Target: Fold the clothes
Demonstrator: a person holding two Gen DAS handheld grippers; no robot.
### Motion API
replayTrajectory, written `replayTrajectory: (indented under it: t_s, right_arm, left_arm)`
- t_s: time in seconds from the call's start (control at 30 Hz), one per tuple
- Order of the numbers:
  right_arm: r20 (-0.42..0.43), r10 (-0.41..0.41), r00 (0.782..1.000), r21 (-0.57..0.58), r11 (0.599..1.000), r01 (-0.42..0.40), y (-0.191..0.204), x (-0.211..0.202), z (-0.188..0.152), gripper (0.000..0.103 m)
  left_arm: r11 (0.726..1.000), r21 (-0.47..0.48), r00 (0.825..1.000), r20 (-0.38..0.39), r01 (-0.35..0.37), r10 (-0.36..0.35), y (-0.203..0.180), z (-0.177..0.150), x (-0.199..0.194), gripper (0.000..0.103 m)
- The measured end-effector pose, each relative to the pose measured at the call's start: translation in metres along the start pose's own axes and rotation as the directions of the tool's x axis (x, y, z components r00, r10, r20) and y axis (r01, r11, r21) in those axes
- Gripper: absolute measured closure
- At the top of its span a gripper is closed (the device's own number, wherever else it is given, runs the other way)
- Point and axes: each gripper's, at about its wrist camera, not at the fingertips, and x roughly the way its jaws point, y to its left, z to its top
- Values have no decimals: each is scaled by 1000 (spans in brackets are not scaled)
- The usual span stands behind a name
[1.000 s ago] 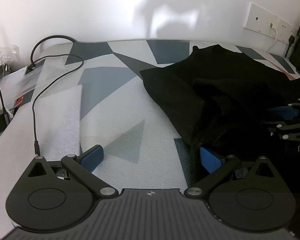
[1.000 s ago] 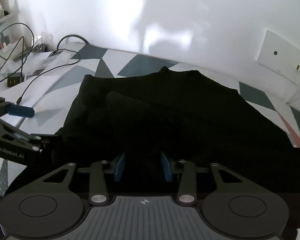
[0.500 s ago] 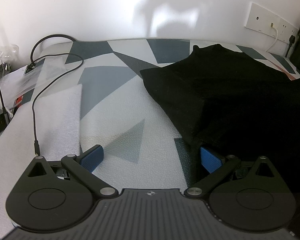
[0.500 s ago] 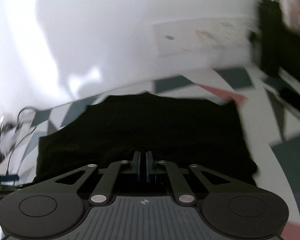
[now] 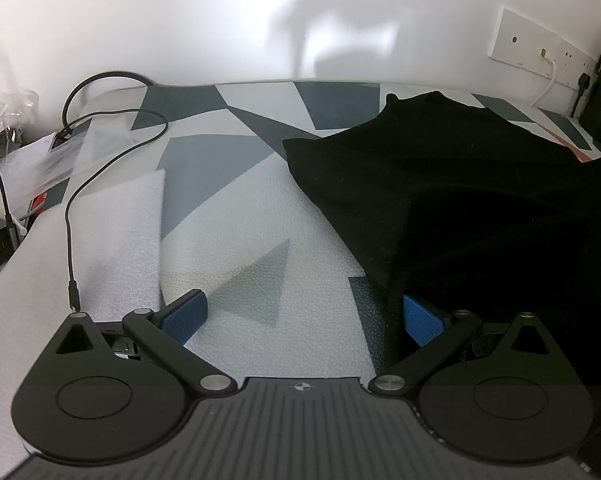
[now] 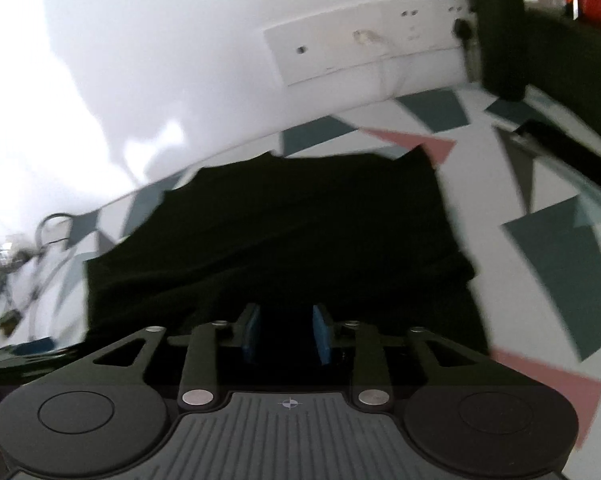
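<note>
1. A black garment lies spread on the worktop, which carries a pattern of grey, white and pink triangles. The garment fills the right half of the left wrist view.
2. Its neckline points toward the far white wall, and its hem lies nearest the cameras, so the long axis runs from the near edge of the worktop to the wall.
3. The left claw stands wide apart. Its left blue pad rests over bare worktop, and its right pad sits at the garment's near left corner, just under the cloth edge.
4. The right claw is partly apart, over the garment's near edge; the view is blurred, and nothing shows between its pads.
5. A black cable crosses a white foam sheet to the left, well apart from the garment.
6. A socket panel is fixed on the wall beyond the neckline.
</note>
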Motion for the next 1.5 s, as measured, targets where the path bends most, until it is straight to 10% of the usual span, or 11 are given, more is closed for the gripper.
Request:
replayTrajectory:
  t_s: [0.4, 0.57, 0.77, 0.9, 1.23, 1.5]
  right_arm:
    - [-123, 79, 989, -39, 996, -84, 51, 37, -19, 42]
    - [-195, -5, 981, -137, 990, -22, 55, 54, -8, 93]
    - [59, -50, 997, -140, 988, 58, 32, 3, 53, 98]
    - [247, -167, 955, -156, 965, 209, 6, -41, 92, 98]
    - [42, -341, 939, 176, 928, 329, -129, -29, 52, 99]
    - [34, -240, 970, 404, 891, 206, -172, -57, 8, 81]
  left_arm:
    - [1000, -2, 1000, 1, -2, 2, 0, 0, 0, 0]
    - [1000, -13, 1000, -15, -9, 9, -1, 3, 0, 0]
    - [1000, -4, 999, -40, 4, -4, 3, 7, 1, 0]
    - [1000, -5, 999, -32, 3, -3, 3, 5, 1, 0]
    - [1000, -4, 1000, -30, 1, -1, 2, 6, 2, 0]
    - [1000, -15, 1000, -29, -9, 9, 1, 5, 0, 0]
